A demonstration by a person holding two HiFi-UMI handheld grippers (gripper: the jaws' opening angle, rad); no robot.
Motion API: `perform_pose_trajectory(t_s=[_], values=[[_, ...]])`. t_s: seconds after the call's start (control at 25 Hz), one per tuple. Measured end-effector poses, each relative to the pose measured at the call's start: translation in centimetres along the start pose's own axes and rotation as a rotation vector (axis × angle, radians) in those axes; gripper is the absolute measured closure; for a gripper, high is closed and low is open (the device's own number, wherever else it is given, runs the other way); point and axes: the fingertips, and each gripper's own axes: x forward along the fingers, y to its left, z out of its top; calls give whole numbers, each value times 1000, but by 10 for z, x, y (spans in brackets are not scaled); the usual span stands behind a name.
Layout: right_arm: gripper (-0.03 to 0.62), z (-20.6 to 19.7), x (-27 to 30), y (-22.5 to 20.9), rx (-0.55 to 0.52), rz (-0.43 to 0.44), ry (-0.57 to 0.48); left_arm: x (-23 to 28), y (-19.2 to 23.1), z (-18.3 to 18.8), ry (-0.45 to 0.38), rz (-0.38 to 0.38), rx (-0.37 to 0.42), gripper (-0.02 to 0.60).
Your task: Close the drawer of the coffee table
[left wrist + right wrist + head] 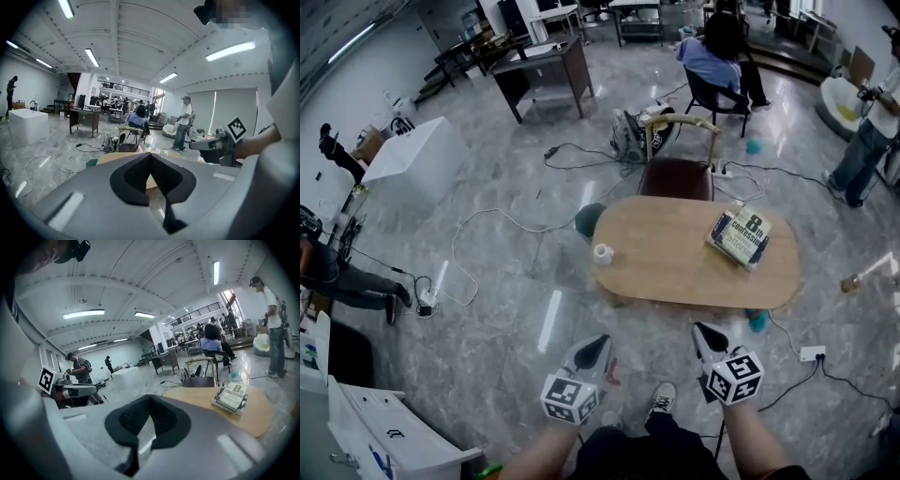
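The oval wooden coffee table (675,267) stands on the grey floor just ahead of me, and no drawer front shows from above. On its top lie a book (739,236) and a small white roll (603,253). My left gripper (598,347) hangs short of the table's near left edge, jaws shut and empty. My right gripper (705,332) hovers near the front edge, also shut with nothing in it. In the left gripper view the shut jaws (151,155) point over the tabletop (107,157). The right gripper view (150,398) looks past shut jaws to the book (230,397).
A dark chair (676,176) stands behind the table. Cables (502,220) and a power strip (812,353) lie on the floor. A white box (417,159), a desk (546,75), a seated person (717,58) and a standing person (867,141) are farther off. White furniture (375,431) sits at lower left.
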Motion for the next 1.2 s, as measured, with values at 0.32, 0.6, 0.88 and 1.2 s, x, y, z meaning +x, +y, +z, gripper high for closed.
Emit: perform_pose_trajectory(t_s=[0.32, 0.6, 0.88, 1.2], values=[[592, 22, -57, 52, -45, 8, -42, -60, -40, 11, -21, -106, -7, 578], [592, 6, -81, 119, 22, 13, -80, -114, -44, 4, 1, -225, -56, 578], [592, -22, -99, 200, 26, 39, -68, -164, -43, -8, 8, -312, -122, 578], [592, -44, -113, 267, 3, 60, -45, -204, -64, -26, 41, -448, -125, 578]])
